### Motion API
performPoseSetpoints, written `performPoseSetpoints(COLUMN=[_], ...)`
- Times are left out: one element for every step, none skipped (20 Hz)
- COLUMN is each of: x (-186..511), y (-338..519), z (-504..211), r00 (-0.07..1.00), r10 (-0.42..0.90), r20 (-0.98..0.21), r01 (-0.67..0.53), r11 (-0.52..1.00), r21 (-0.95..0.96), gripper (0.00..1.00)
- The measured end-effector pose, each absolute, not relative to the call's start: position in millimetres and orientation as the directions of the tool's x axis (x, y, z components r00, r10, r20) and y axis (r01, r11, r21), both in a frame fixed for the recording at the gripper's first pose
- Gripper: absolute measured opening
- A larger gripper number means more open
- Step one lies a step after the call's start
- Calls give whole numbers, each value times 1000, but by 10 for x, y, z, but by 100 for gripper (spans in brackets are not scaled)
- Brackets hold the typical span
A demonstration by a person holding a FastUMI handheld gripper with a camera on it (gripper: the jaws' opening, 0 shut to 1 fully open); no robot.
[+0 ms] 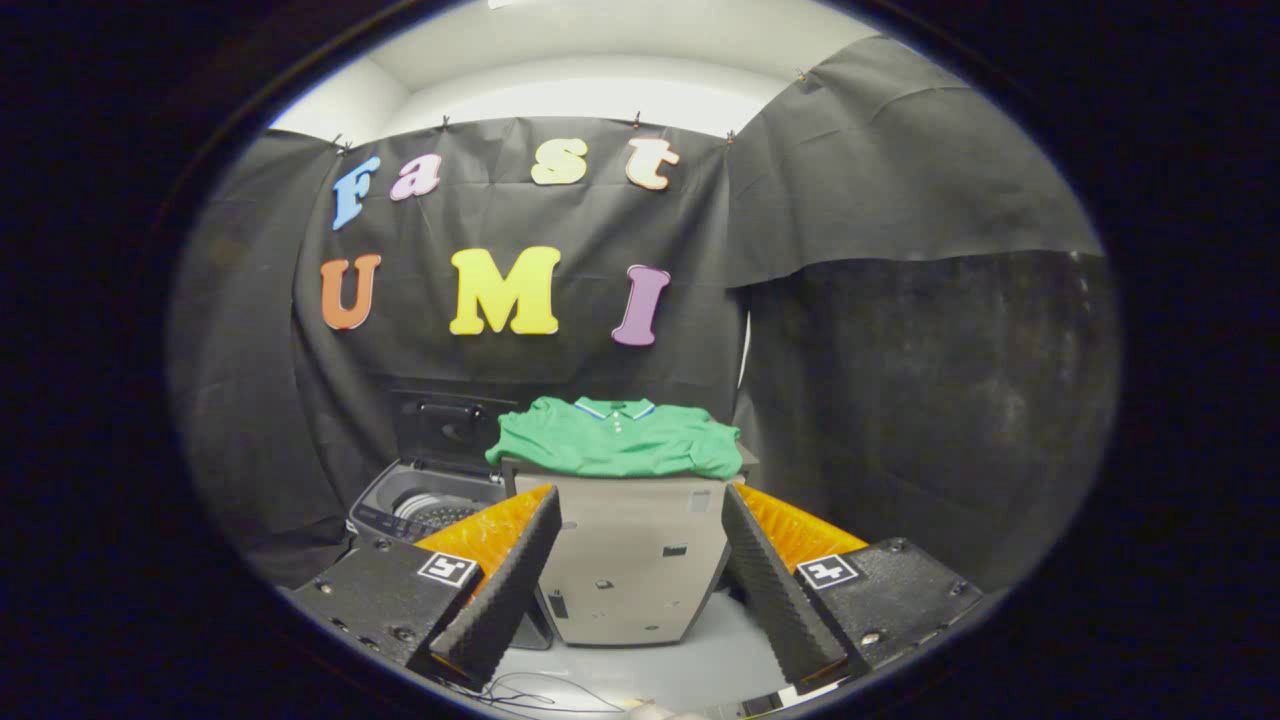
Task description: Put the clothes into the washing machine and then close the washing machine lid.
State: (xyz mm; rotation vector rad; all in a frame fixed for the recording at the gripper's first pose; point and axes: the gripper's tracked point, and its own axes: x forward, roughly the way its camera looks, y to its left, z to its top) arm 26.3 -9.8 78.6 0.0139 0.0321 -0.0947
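The hand-held gripper [640, 590] stands wide open and empty, aimed at the folded green collared polo shirt [618, 438] draped over the top edge of a pale grey cabinet [630, 560]. The top-loading washing machine [425, 505] beside it has its lid raised, ready for loading.

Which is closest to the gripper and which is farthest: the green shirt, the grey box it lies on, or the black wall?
From the open gripper:
1. Grey box, just ahead between the fingers.
2. Green shirt, atop the box.
3. Black wall, behind everything.
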Motion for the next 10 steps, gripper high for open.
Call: performPoseSetpoints(x=[336,422,516,628,750,864,996,1138,1269,1408], y=[-94,-102,-138,-177,-177,-167,-180,-202,-219,-243], z=[873,1005,1107,1206,1277,1385,1464,1559,1663,1756], r00=[995,995,995,993,993,993,994,994,994,994], r10=[-91,-92,-102,-119,-117,-114,-110,-109,-105,-111], r20=[-31,-22,-17,-18,-14,-13,-12,-5,4,6], r01=[92,93,103,120,118,115,110,109,105,111], r11=[996,995,994,992,992,992,993,993,994,993], r21=[17,23,27,33,39,42,42,43,42,44], gripper=[100,100,100,100,100,100,100,100,100,100])
